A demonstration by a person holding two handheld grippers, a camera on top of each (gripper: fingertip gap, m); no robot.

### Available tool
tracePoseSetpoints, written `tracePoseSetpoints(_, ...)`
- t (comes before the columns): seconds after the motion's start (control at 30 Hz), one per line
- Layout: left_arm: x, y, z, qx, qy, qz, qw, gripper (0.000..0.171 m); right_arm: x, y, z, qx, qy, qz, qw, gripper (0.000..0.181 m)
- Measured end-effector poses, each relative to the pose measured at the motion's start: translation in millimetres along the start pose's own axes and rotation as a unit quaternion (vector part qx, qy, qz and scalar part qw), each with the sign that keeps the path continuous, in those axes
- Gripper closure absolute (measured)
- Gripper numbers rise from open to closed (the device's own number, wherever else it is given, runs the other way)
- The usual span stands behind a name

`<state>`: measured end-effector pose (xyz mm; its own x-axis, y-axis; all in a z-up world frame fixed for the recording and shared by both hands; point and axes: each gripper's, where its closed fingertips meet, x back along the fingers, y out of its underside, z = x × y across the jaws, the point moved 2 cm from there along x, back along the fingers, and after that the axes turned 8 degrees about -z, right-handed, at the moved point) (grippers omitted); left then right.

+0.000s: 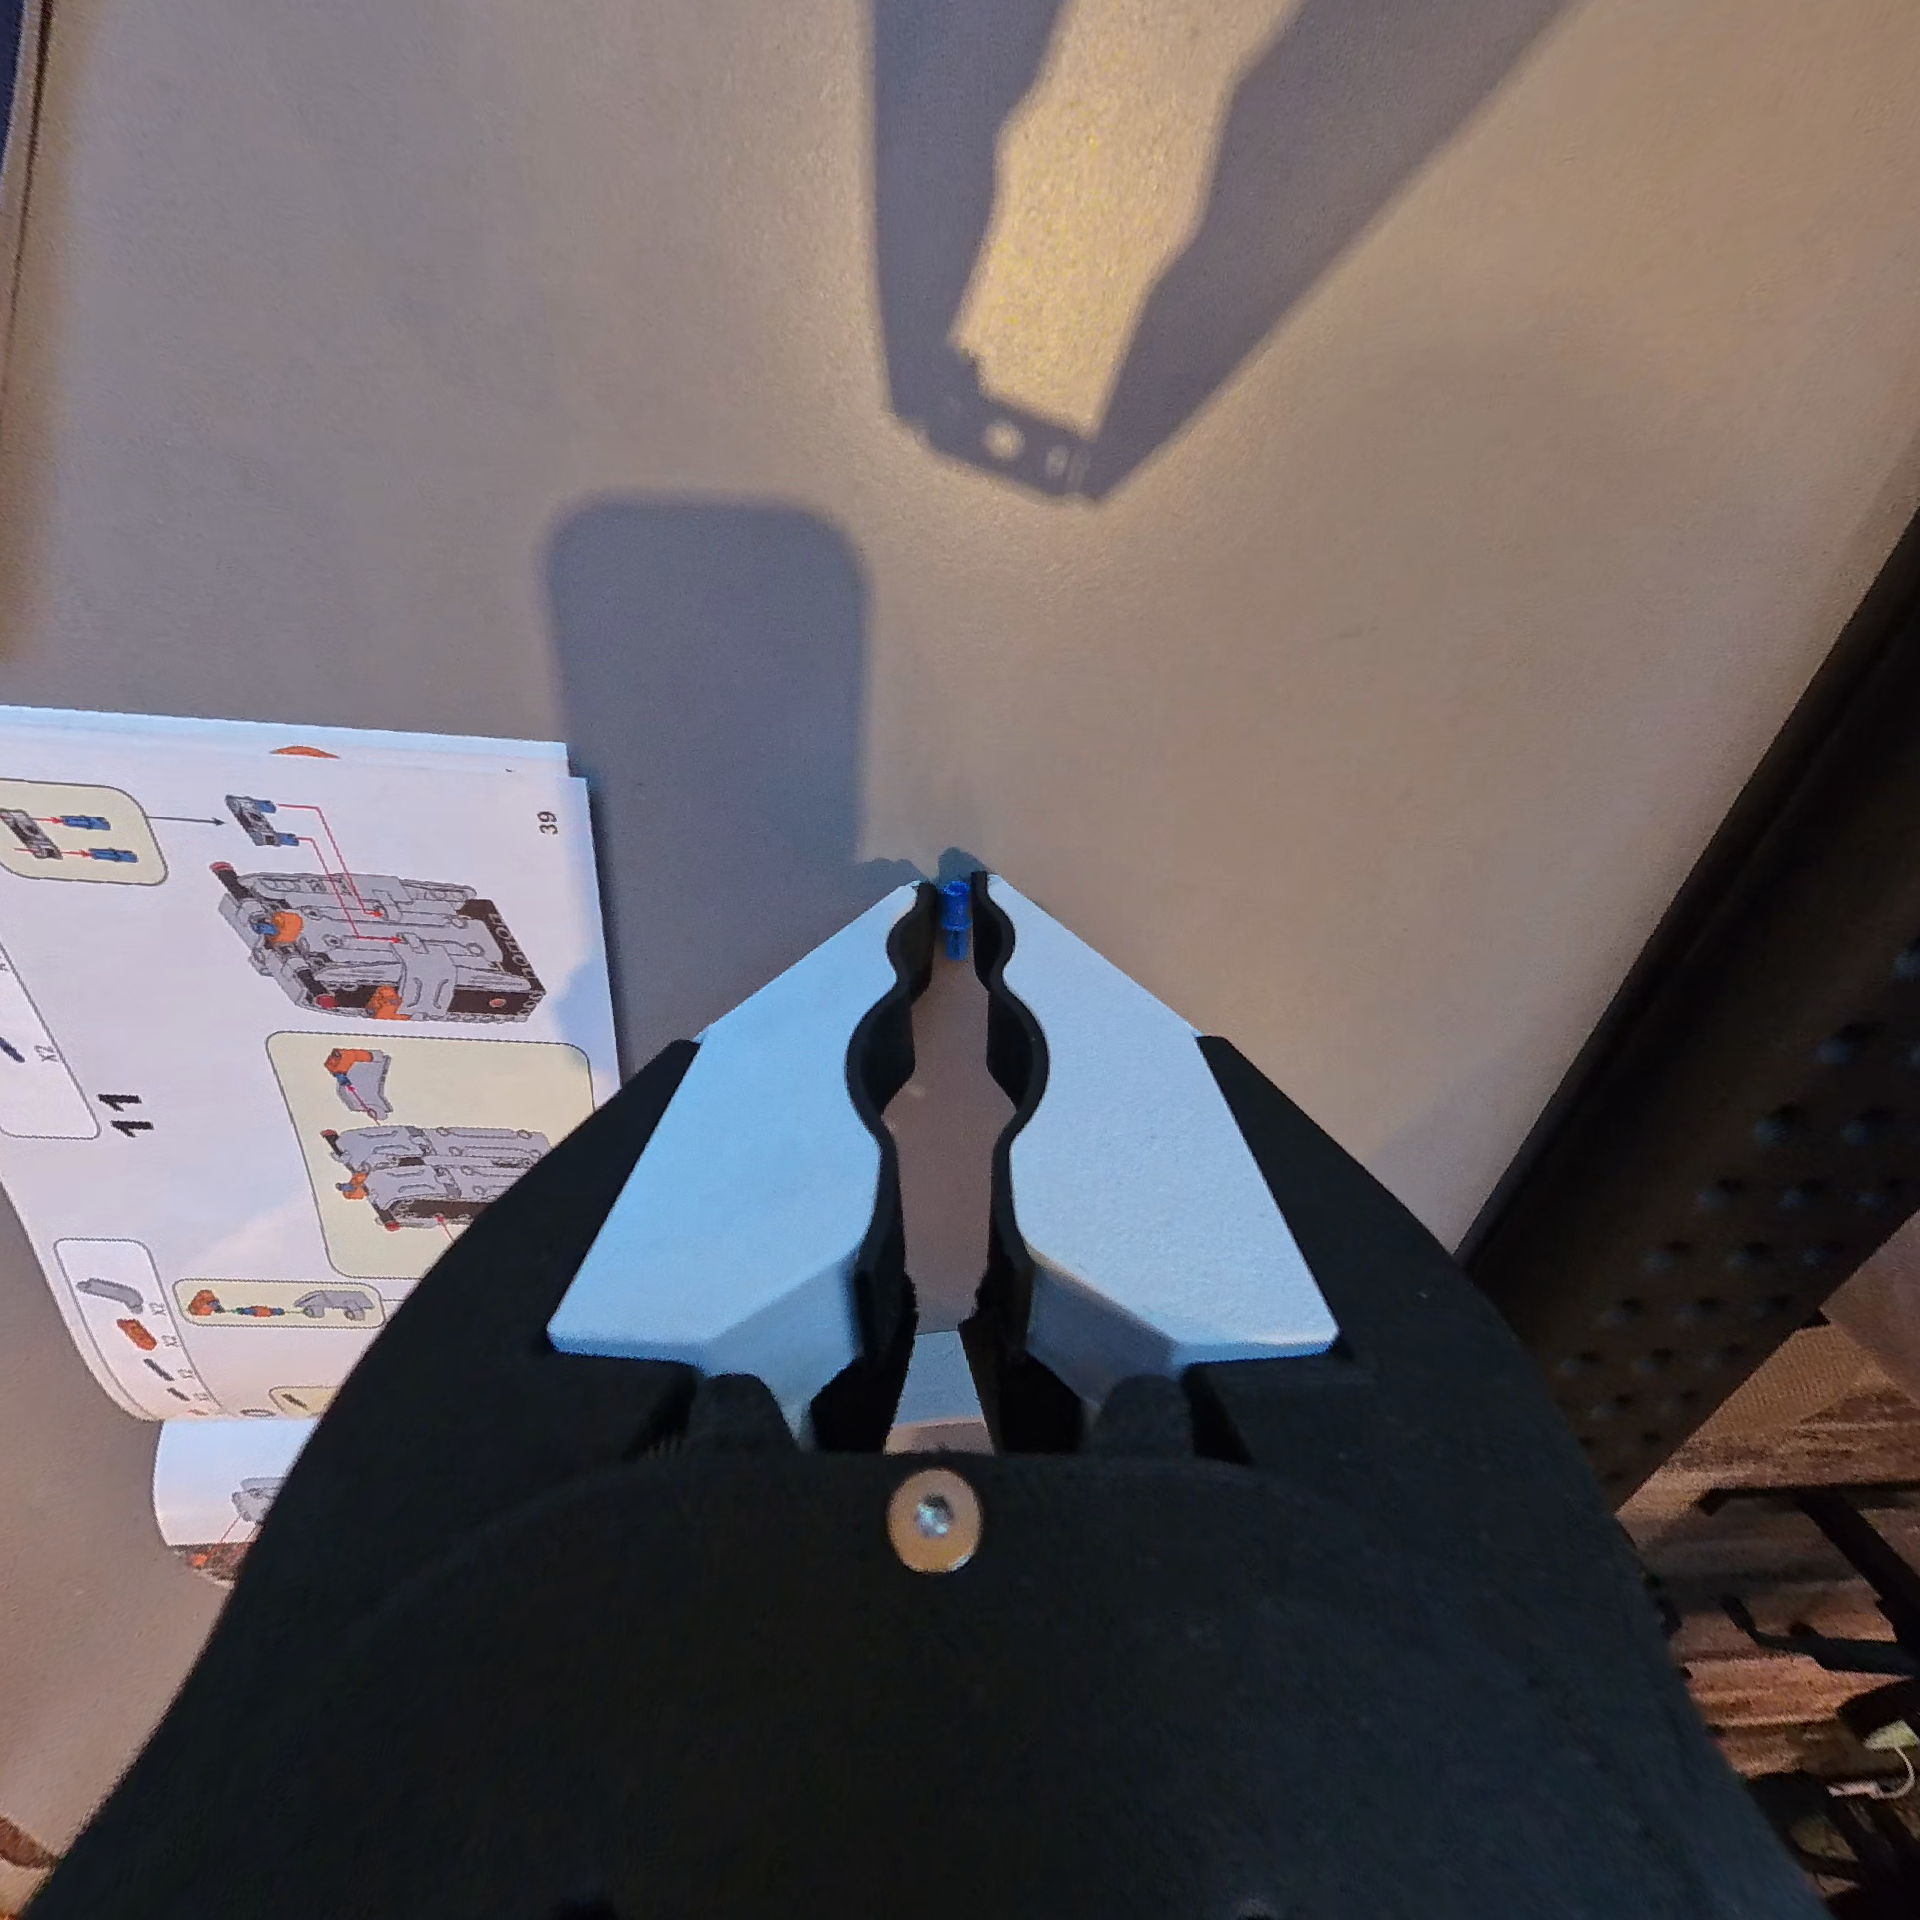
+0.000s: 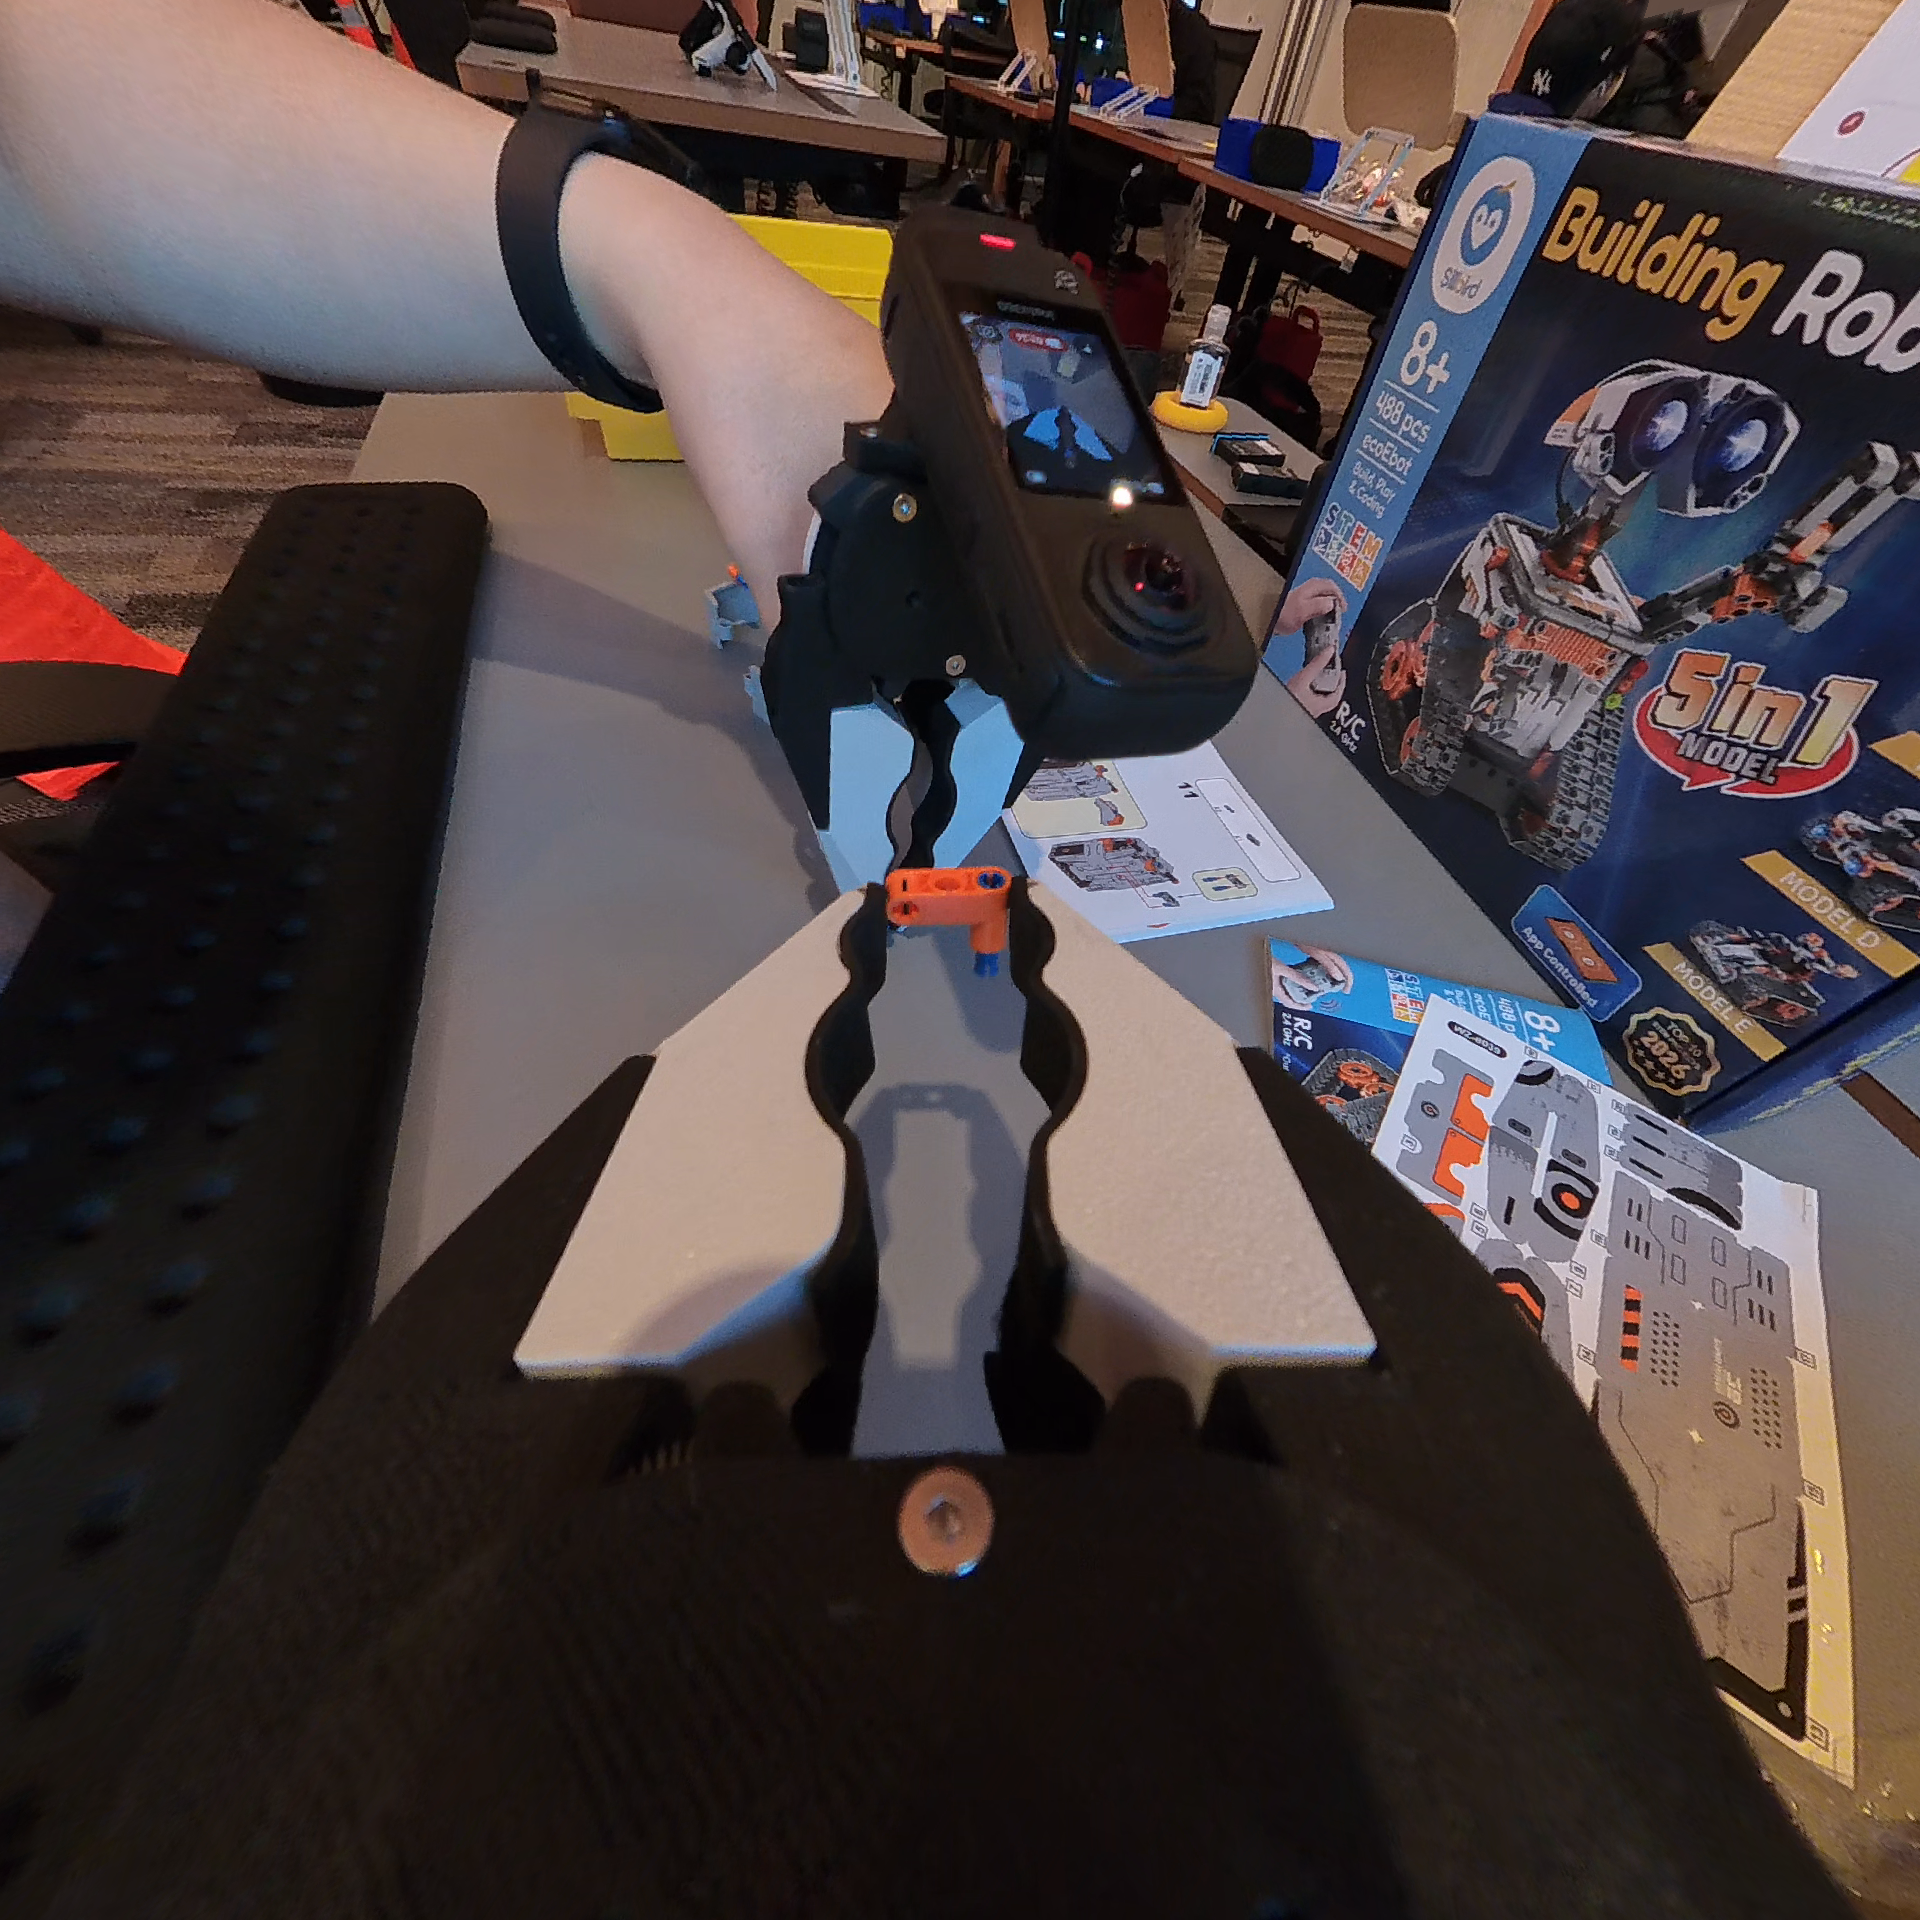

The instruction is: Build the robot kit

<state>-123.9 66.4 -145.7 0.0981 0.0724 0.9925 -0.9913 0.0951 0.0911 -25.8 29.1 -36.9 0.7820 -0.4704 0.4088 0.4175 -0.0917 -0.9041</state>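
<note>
Pinching a small blue pin (image 1: 953,914), left gripper (image 1: 951,896) hovers beside the instruction booklet (image 1: 312,997); right gripper (image 2: 945,896) clamps an orange connector (image 2: 943,896) near it.

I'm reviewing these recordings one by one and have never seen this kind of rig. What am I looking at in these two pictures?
There is no robot here: a person holds a hand-operated claw in each hand, and each claw carries a camera looking forward along its two fingers.

The left wrist view shows the left claw pointing down at a tan table, shut on a tiny blue pin. An open instruction booklet lies to its left.

The right wrist view shows the right claw pinching a small orange connector piece with a blue pin in it. Facing it is the left claw with its black camera, held by the person's hand. On the table lie a sticker sheet, a leaflet and a building-kit box.
</note>
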Motion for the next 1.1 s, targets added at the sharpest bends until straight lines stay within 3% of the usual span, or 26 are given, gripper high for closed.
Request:
tracePoseSetpoints(0.97,-1,5,-5,0.049,-0.032,0.008,0.998,0.169,0,0,1,0.002,0.004,0.005,1.000,0.158)
tracePoseSetpoints(1.03,2,7,-14,0.070,-0.048,0.032,0.996,0.169,1,0,4,0.001,0.011,0.010,1.000,0.158)
tracePoseSetpoints(1.1,12,4,-19,0.105,-0.039,0.101,0.989,0.169,3,-2,9,-0.003,0.026,0.023,0.999,0.158)
